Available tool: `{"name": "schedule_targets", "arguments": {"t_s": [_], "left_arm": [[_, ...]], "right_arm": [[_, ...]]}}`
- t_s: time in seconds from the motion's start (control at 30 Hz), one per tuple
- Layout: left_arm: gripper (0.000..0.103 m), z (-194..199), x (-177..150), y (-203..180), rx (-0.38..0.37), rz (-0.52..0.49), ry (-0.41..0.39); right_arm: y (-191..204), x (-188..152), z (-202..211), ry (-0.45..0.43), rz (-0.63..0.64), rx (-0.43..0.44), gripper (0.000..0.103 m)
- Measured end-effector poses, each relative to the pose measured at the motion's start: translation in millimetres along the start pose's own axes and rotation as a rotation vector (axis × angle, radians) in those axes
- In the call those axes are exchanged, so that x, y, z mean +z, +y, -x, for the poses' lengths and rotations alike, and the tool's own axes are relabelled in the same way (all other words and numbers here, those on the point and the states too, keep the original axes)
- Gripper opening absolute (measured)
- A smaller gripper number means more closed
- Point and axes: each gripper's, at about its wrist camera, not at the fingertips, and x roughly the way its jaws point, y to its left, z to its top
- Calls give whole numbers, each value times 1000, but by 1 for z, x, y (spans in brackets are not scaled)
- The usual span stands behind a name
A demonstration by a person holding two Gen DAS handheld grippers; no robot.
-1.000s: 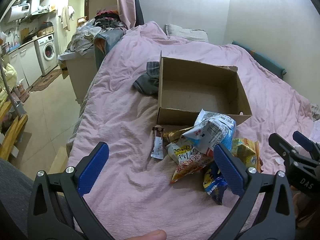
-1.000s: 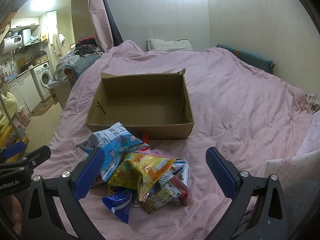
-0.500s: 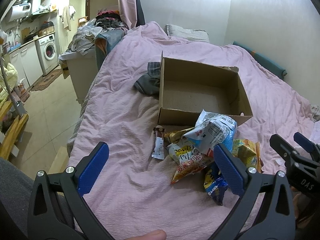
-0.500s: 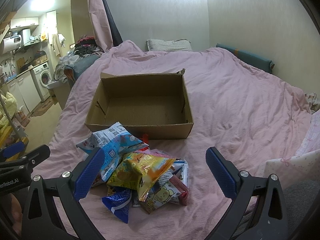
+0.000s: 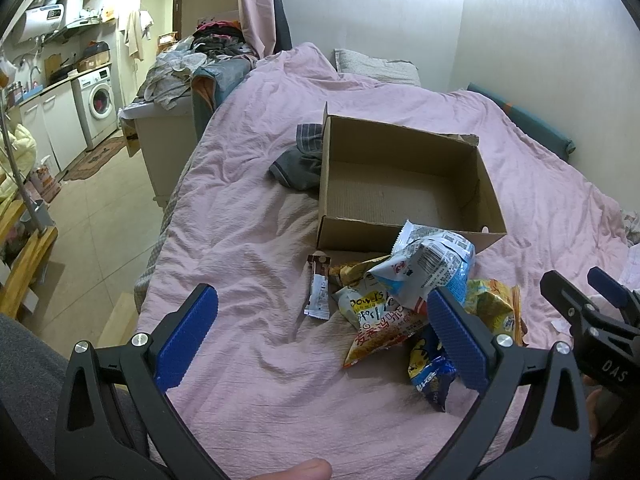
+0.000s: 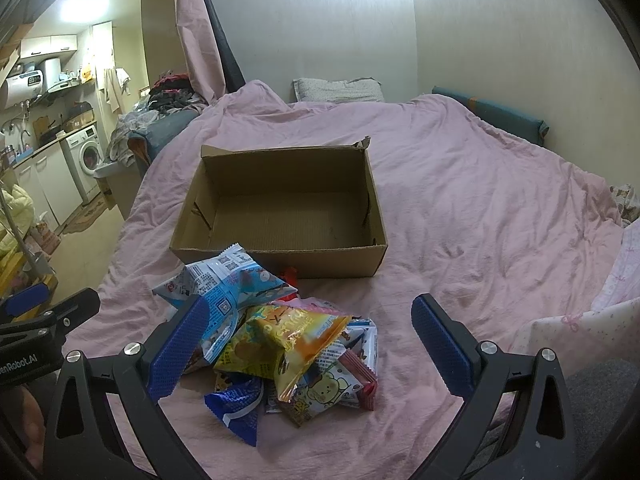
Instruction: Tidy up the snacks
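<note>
An open, empty cardboard box (image 5: 404,222) (image 6: 280,256) stands on a pink bedspread. In front of it lies a pile of snack packets: a light-blue bag (image 5: 432,268) (image 6: 224,276) on top, a yellow-orange bag (image 6: 280,336), a dark-blue packet (image 6: 236,404) (image 5: 430,376), and a bear-print packet (image 6: 324,392). A slim brown-and-white bar (image 5: 318,292) lies apart at the pile's left. My left gripper (image 5: 322,322) is open and empty, near the pile's left. My right gripper (image 6: 306,338) is open and empty, straddling the pile from the near side.
A grey garment (image 5: 300,160) lies against the box's left wall. The bed's left edge (image 5: 160,240) drops to a tiled floor with a washing machine (image 5: 98,100) beyond. A pillow (image 6: 336,90) and wall are behind the box. White-pink bedding (image 6: 580,332) is at right.
Both views have shifted very slightly. The snacks and box lie as before. Both grippers stay open.
</note>
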Motion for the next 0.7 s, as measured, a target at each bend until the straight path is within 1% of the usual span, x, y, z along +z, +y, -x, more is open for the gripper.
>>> {"name": "schedule_targets", "arguments": {"t_s": [0.7], "left_arm": [[103,0,1,2,-3,2,3]], "right_arm": [[-1,0,0,1,-1,-1,103]]}}
